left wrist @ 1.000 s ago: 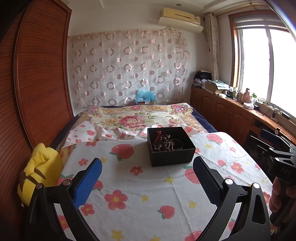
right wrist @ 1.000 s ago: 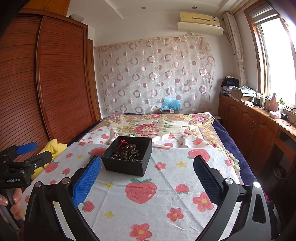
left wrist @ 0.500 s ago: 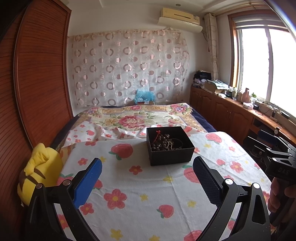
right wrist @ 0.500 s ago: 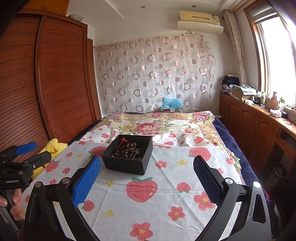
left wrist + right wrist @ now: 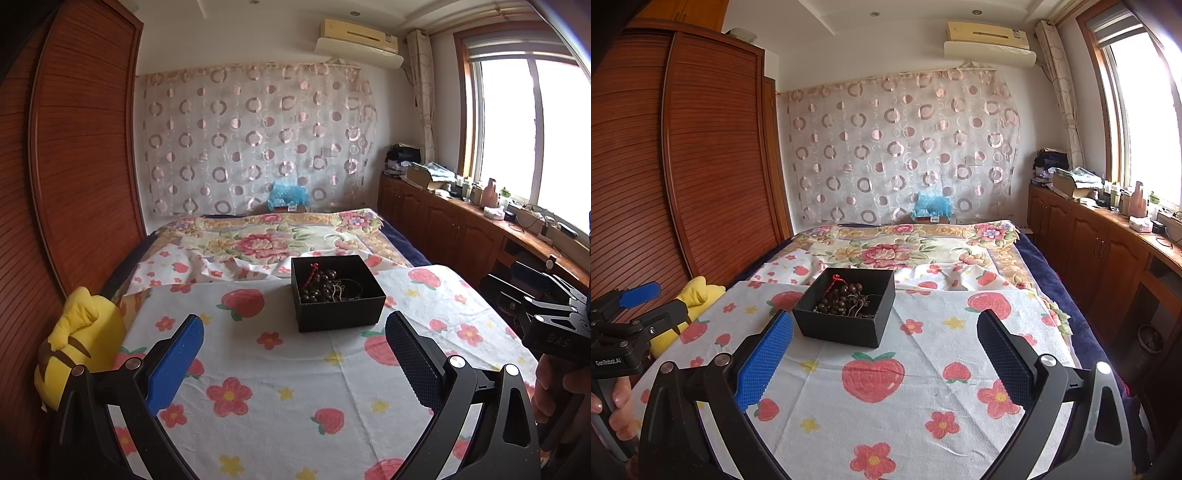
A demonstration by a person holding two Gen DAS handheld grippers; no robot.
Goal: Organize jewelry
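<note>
An open black box (image 5: 338, 308) stands on the strawberry-print cloth (image 5: 280, 369); it also shows in the right wrist view (image 5: 846, 325). Inside lie dark brown beads with a red cord (image 5: 319, 282) and thin chains (image 5: 858, 306). My left gripper (image 5: 293, 338) is open and empty, short of the box and above the cloth. My right gripper (image 5: 884, 338) is open and empty, with the box ahead and to its left. Each gripper shows at the edge of the other's view, the right one (image 5: 546, 314) and the left one (image 5: 639, 306).
A yellow plush toy (image 5: 79, 343) lies at the cloth's left edge beside a wooden wardrobe (image 5: 81, 166). A floral bedspread (image 5: 266, 240) covers the bed beyond the box. Wooden cabinets (image 5: 1108, 251) with clutter run under the window on the right.
The box sits slightly lower in the right wrist view; both grippers have shifted only a little. Both stay open.
</note>
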